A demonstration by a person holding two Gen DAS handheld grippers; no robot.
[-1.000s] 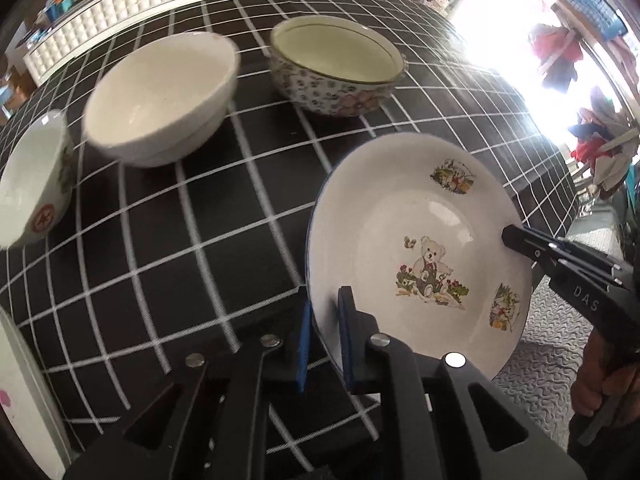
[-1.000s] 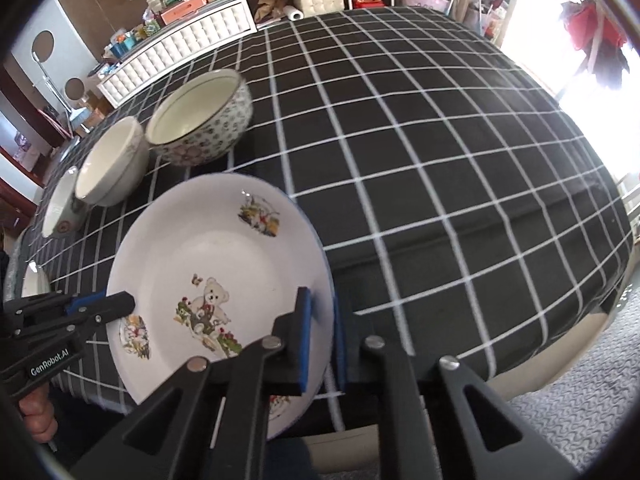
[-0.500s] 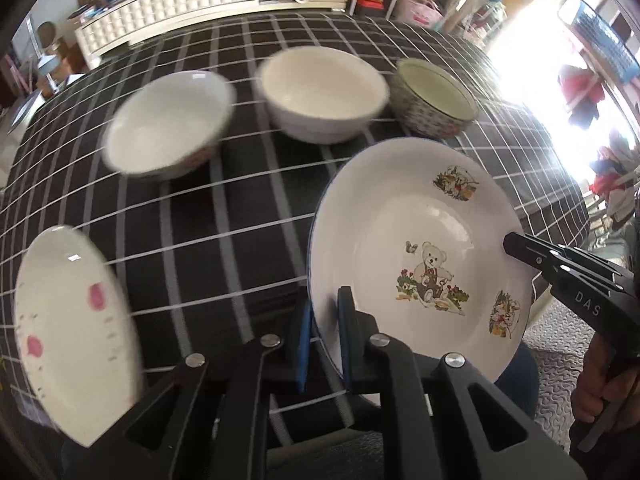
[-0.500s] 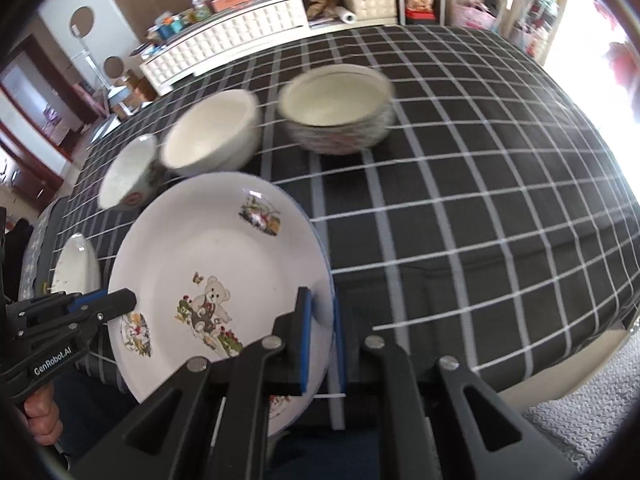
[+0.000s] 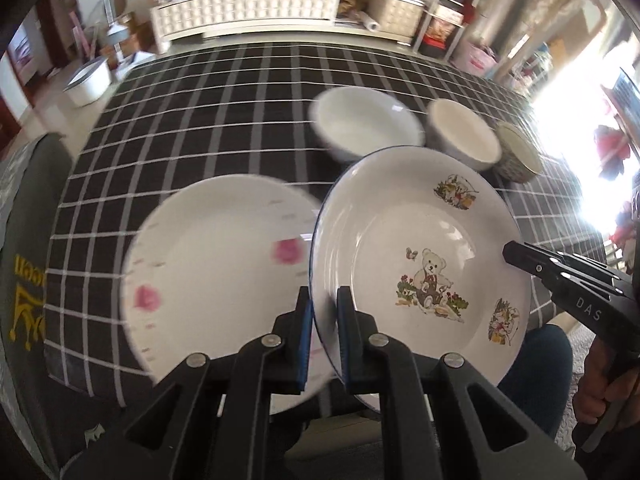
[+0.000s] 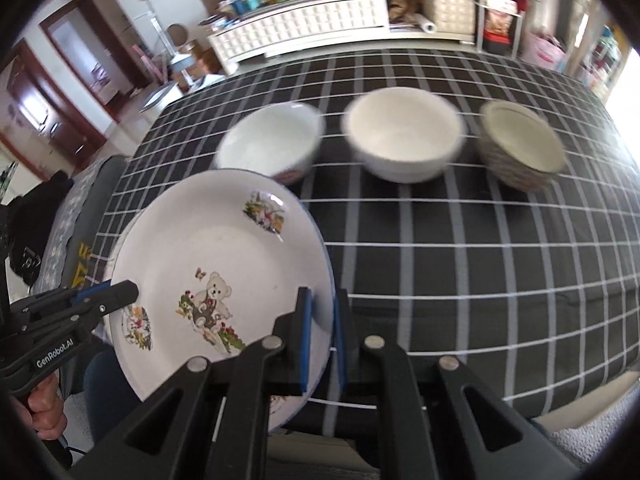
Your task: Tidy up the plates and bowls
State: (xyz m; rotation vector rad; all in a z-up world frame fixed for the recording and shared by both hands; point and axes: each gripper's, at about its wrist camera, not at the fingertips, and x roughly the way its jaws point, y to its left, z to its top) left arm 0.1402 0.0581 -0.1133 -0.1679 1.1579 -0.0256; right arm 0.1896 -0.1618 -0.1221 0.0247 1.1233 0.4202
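Observation:
Both grippers hold one white teddy-bear plate [image 5: 424,256] with a blue rim above the table's front edge. My left gripper [image 5: 323,312] is shut on its left rim; my right gripper [image 6: 322,312] is shut on its right rim [image 6: 320,264]. A second white plate with pink flowers [image 5: 216,264] lies flat on the table, just left of and below the held plate. Three bowls stand in a row behind: a white one [image 6: 272,144], a cream one [image 6: 404,136] and a flower-patterned one [image 6: 520,144].
The table has a black cloth with a white grid [image 6: 480,264]. A dark chair back with yellow print [image 5: 24,280] stands at the table's left end. A white cabinet [image 5: 248,12] lines the far wall.
Both grippers have carried the teddy-bear plate leftward along the front edge. The pink-flower plate has come into full view beside it, and the bowls have shifted right in view.

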